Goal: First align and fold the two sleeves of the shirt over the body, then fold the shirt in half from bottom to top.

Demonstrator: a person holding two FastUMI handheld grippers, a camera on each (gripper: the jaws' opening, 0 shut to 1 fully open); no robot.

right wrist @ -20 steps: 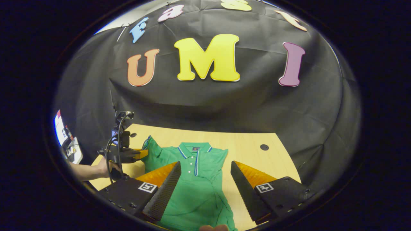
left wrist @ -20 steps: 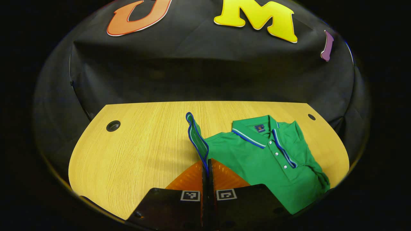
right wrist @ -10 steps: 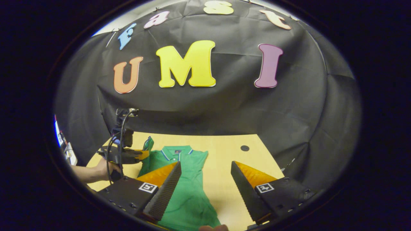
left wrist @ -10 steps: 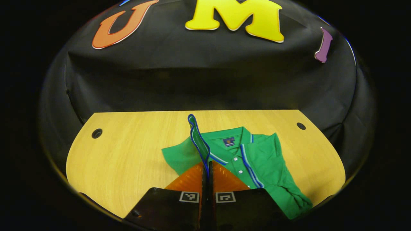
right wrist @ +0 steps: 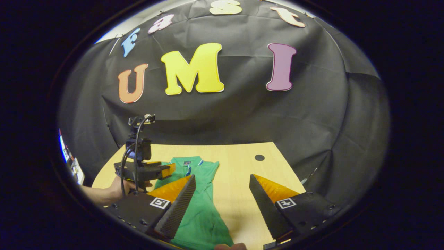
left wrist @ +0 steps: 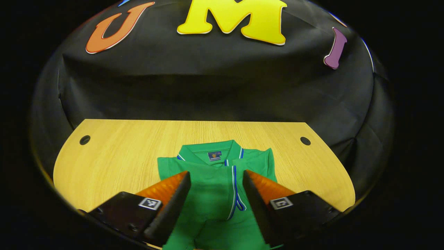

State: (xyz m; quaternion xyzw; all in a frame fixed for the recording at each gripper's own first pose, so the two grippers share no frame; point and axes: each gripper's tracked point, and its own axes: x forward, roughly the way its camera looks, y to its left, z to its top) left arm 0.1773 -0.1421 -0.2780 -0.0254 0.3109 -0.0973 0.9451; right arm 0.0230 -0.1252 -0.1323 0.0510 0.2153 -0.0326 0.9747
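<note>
A green polo shirt point(left wrist: 211, 184) with blue-and-white trim lies flat on the wooden table point(left wrist: 121, 156), collar point(left wrist: 210, 152) toward the wall. One sleeve point(left wrist: 233, 189) is folded across the chest, its trimmed cuff lying between my fingers. My left gripper point(left wrist: 215, 172) hovers open just above the shirt's body, holding nothing. In the right gripper view the shirt point(right wrist: 201, 211) sits low and left, and the left gripper point(right wrist: 166, 168) hangs over its collar end, held by a hand point(right wrist: 116, 187). My right gripper point(right wrist: 222, 176) is open and holds nothing, above bare table beside the shirt's edge.
The table has round cable holes at the far left point(left wrist: 84, 140) and far right point(left wrist: 305, 141) corners. The black cloth wall stands right behind the table's far edge. Bare wood point(right wrist: 242, 194) stretches to the right of the shirt.
My left gripper carried the sleeve over the shirt's body, opened and let it go; the sleeve now lies flat. The right gripper stayed open and drifted right, away from the shirt.
</note>
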